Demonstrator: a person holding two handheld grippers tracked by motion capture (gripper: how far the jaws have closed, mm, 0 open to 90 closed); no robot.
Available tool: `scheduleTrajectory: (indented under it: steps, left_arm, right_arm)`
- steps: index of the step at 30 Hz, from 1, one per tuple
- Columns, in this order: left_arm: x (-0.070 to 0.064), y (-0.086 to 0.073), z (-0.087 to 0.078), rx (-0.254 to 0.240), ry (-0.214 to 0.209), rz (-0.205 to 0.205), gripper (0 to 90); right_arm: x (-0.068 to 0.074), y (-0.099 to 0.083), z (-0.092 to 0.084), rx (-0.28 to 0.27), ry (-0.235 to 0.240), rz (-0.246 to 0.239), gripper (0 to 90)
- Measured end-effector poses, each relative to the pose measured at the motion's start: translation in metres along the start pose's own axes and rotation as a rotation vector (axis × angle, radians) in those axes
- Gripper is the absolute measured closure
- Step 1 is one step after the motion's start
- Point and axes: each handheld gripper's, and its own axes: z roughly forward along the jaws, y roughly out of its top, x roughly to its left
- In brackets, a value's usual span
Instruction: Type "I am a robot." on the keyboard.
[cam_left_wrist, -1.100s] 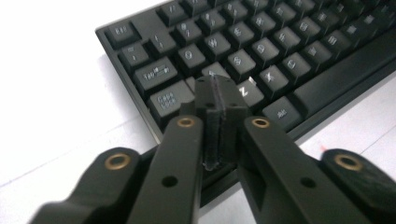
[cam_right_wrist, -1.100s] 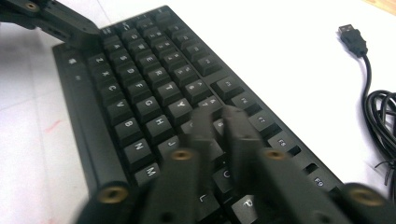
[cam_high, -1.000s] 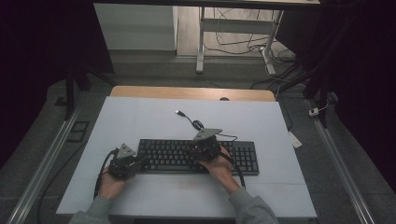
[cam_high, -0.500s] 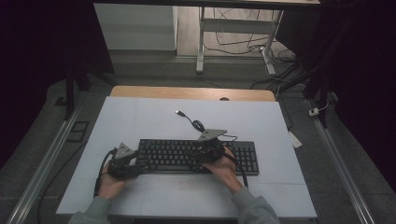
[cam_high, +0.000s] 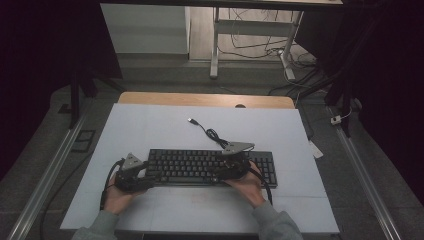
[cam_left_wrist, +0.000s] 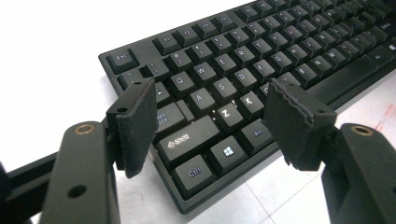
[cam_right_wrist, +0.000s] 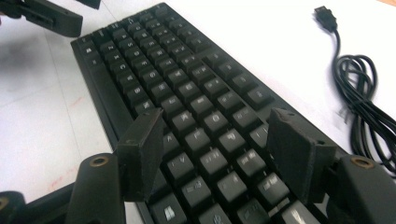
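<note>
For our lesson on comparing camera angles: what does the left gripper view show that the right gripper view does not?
Left gripper view alone: readable key legends, among them the Shift key and Ctrl key, at the keyboard's corner. Right gripper view alone: the coiled cable, its USB plug, and the other gripper far off. Both: the black keyboard on the white table, seen between open jaws that grip nothing.

In the left gripper view the keyboard (cam_left_wrist: 261, 60) runs off the top and right edges. In the right gripper view its near keys are blurred, their legends unreadable, and the coiled cable (cam_right_wrist: 364, 98) is cut by the right edge. From the high view the key legends are too small to read.
</note>
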Motion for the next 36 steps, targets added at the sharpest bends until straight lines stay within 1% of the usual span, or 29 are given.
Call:
scheduleTrajectory:
  steps: [4, 6, 7, 10, 12, 14, 16, 17, 19, 22, 26, 29, 30, 32, 36]
  left_arm:
    - [0.001, 0.0, -0.001, -0.001, 0.005, -0.002, 34.8]
    - [0.001, 0.001, -0.001, 0.0, 0.01, -0.003, 35.1]
    - [0.001, 0.001, -0.001, 0.002, 0.009, 0.0, 35.5]
    - [-0.001, 0.002, -0.001, 0.006, 0.002, 0.015, 35.9]
    - [-0.004, 0.005, -0.002, 0.002, -0.015, 0.031, 36.4]
    - [-0.007, 0.007, -0.002, 0.003, -0.034, 0.046, 37.2]
    - [-0.01, 0.01, -0.001, 0.009, -0.06, 0.057, 37.3]
    - [-0.013, 0.012, 0.0, 0.012, -0.072, 0.071, 37.4]
    - [-0.018, 0.016, 0.002, 0.025, -0.085, 0.093, 37.7]
    - [-0.022, 0.022, 0.006, 0.043, -0.102, 0.113, 37.8]
    - [-0.028, 0.032, 0.011, 0.076, -0.14, 0.141, 37.3]
    - [-0.034, 0.036, 0.016, 0.081, -0.16, 0.151, 37.3]
    - [-0.036, 0.037, 0.018, 0.088, -0.168, 0.164, 37.5]
    - [-0.039, 0.038, 0.02, 0.096, -0.17, 0.181, 38.8]
    - [-0.045, 0.038, 0.026, 0.105, -0.181, 0.198, 41.5]
  right_arm:
    - [-0.001, -0.006, -0.009, -0.007, -0.018, 0.003, 37.6]
    - [-0.002, -0.007, -0.012, -0.009, -0.02, 0.004, 37.7]
    - [-0.003, -0.009, -0.015, -0.014, -0.024, 0.004, 38.0]
    - [-0.004, -0.01, -0.019, -0.016, -0.031, 0.007, 38.1]
    - [-0.005, -0.011, -0.021, -0.023, -0.032, 0.012, 38.4]
    - [-0.005, -0.014, -0.025, -0.019, -0.036, 0.013, 38.6]
    - [-0.006, -0.015, -0.026, -0.019, -0.036, 0.013, 38.7]
    - [-0.006, -0.016, -0.028, -0.016, -0.039, 0.01, 38.8]
    - [-0.007, -0.017, -0.03, -0.026, -0.038, 0.016, 38.9]
    - [-0.007, -0.019, -0.033, -0.024, -0.035, 0.014, 39.0]
    - [-0.007, -0.022, -0.035, -0.026, -0.038, 0.016, 39.3]
    - [-0.007, -0.023, -0.038, -0.02, -0.045, 0.015, 39.3]
    - [-0.007, -0.024, -0.038, -0.032, -0.043, 0.021, 39.4]
    - [-0.008, -0.024, -0.04, -0.025, -0.05, 0.019, 39.5]
    - [-0.009, -0.026, -0.04, -0.025, -0.041, 0.027, 39.7]
